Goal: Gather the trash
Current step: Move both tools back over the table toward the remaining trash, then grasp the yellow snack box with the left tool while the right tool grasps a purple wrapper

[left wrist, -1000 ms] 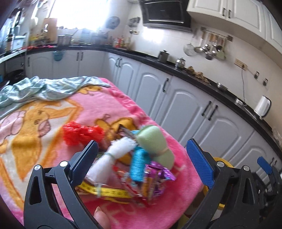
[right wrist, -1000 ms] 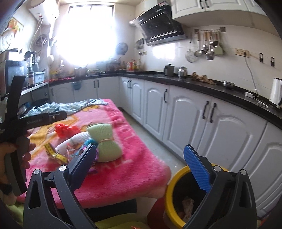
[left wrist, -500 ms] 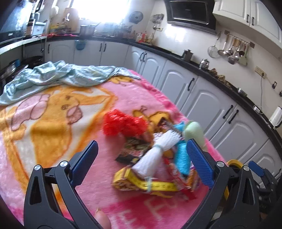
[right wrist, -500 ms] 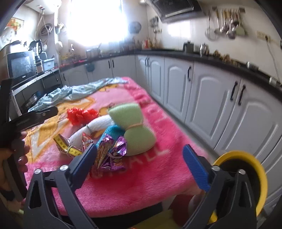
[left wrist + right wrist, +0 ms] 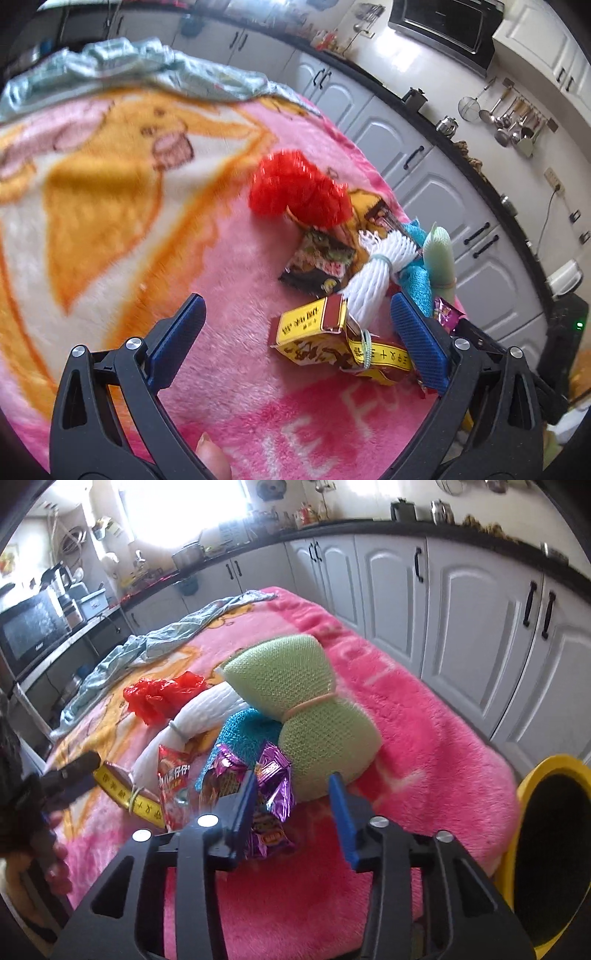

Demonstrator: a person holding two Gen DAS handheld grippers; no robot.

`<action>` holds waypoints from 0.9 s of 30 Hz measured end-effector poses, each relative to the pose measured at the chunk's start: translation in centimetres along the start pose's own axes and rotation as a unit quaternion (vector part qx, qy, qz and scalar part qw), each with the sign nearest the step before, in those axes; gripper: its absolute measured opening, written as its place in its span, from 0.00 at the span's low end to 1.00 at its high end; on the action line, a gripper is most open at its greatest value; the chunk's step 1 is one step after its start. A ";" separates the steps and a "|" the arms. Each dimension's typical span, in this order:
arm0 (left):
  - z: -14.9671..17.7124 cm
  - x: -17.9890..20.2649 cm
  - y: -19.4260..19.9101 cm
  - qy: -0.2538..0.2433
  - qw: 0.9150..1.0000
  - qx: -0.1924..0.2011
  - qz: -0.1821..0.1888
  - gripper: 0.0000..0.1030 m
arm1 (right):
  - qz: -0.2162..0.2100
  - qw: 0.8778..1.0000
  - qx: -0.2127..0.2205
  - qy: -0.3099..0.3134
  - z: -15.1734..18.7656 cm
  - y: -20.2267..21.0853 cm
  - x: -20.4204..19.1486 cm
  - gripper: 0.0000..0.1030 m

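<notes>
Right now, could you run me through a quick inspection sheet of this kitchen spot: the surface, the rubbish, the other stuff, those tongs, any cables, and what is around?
Surface: pink blanket with a yellow cartoon print.
Job's things: purple wrapper, red snack packet, yellow carton, dark packet, red plastic bag, white foam net, green foam net, blue net, heaped together; yellow bin beside the blanket.
Clutter: pale blue cloth at the far end.
Tongs: left tongs open above the carton; right tongs have just been closing, jaws astride the purple wrapper, not yet pressing.
Cables: one hanging from a wall socket.
Surroundings: grey cabinets, microwave.
</notes>
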State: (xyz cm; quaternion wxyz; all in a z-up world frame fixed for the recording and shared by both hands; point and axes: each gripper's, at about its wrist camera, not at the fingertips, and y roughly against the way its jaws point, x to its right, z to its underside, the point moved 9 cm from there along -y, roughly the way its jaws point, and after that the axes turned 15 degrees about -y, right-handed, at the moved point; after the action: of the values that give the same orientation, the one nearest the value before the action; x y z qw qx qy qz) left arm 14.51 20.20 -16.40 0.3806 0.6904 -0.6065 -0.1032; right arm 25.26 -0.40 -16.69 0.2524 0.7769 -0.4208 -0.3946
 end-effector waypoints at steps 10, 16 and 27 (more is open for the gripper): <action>1.2 1.1 -1.5 0.016 0.999 -0.024 0.038 0.48 | -0.041 0.998 -0.017 -0.038 0.6 0.7 0.1 0.14; 1.1 1.7 -1.0 -0.019 0.999 -0.021 0.021 0.31 | -0.054 0.998 -0.008 -0.043 0.5 2.0 0.0 0.13; 0.7 1.0 1.1 -0.015 0.999 -0.013 0.035 0.27 | -0.060 0.998 0.018 -0.027 -0.3 4.3 -0.3 0.12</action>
State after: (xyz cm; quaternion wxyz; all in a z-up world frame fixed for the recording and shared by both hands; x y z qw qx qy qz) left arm 13.49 18.99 -15.82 0.3836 0.6623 -0.6345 -0.1077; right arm 23.41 -2.34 -13.23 0.2029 0.7942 -0.3874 -0.4219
